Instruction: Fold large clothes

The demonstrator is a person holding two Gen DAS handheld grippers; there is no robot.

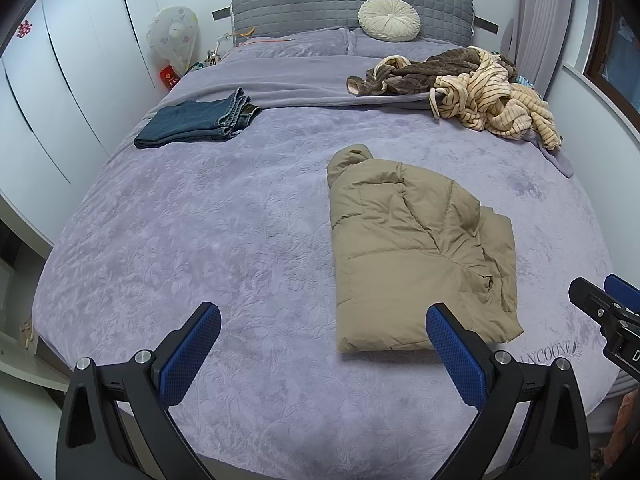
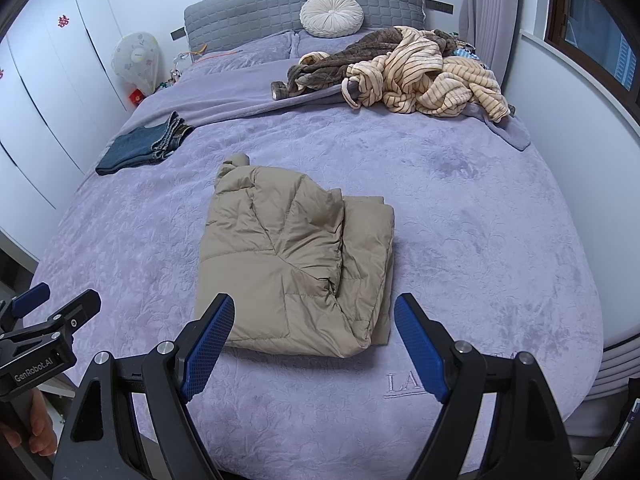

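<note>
Fingers [image 2: 216, 344] on both my grippers stand wide apart, empty. My right gripper [image 2: 314, 344] is nearer the folded tan jacket [image 2: 296, 264], lying just beyond it on the bed [image 2: 500, 260], long axis near-to-far.

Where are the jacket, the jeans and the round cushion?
jacket [image 2: 288, 264]: right wrist view, middle of its folded top.
jeans [image 1: 192, 122]: left wrist view, middle of the folded legs.
cushion [image 1: 389, 19]: left wrist view, its centre button.

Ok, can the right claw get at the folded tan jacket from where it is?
Probably yes: the right claw is open, and the jacket lies just ahead with nothing between.
</note>
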